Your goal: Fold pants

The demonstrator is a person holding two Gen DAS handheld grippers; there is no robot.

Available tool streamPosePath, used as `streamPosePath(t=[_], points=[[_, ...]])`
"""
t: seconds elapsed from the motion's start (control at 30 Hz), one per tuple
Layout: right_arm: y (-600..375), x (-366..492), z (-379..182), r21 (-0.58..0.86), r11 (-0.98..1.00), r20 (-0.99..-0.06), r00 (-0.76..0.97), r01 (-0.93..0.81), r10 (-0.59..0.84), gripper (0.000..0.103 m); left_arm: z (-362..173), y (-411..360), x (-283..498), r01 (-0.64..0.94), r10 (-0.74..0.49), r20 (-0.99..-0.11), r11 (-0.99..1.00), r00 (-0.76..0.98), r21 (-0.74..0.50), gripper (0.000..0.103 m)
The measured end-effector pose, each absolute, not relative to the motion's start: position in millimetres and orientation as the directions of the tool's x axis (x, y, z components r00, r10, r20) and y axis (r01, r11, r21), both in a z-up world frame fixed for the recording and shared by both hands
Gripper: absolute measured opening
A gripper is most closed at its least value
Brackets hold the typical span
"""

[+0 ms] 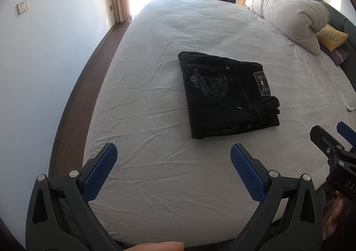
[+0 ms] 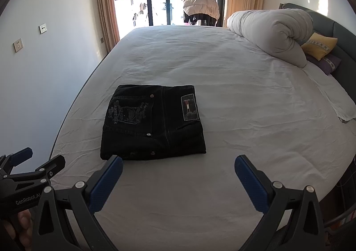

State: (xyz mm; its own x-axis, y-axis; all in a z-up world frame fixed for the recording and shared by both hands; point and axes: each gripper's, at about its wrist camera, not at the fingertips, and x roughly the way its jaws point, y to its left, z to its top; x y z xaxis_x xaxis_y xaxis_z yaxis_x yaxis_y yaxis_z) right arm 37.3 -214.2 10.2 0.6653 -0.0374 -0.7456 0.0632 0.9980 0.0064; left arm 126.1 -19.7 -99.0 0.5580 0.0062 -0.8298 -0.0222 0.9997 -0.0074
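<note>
The pants [image 1: 229, 95] are lying folded into a neat dark rectangle on the white bed [image 1: 155, 86], back pocket print and a small patch [image 1: 262, 84] facing up. From the right wrist view the same bundle [image 2: 153, 123] is sitting left of centre on the sheet, its near edge just beyond the left blue pad [image 2: 105, 184] of that tool.

The left gripper [image 1: 173, 168] is hovering over the near part of the mattress with its jaws spread wide, grasping nothing, and it is sitting clear of the pants, which are lying ahead and to its right. The right gripper [image 2: 178, 180] is likewise released, fingers splayed apart over bare sheet, touching no cloth. Each tool is peeking into the other's view at the frame edge.

Up by the headboard a rolled duvet [image 2: 271, 32] is resting along the right side, with a yellow pillow [image 2: 319, 45] tucked beside it on a purple one. Beyond the foot of the bed, a pale puffy jacket [image 2: 201, 3] is hanging in front of the bright window, curtains [image 2: 106, 6] framing it on both sides.
</note>
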Motion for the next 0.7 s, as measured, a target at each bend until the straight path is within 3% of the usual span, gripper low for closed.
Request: streamPosePath(t=[0.7], points=[[-214.5, 37.1, 10.9, 0.007, 0.998, -0.747, 0.664, 0.062, -0.036, 0.103, -102.4, -20.0, 124.7, -0.019, 0.004, -0.832, 1.000, 0.554, -0.008, 0.103]])
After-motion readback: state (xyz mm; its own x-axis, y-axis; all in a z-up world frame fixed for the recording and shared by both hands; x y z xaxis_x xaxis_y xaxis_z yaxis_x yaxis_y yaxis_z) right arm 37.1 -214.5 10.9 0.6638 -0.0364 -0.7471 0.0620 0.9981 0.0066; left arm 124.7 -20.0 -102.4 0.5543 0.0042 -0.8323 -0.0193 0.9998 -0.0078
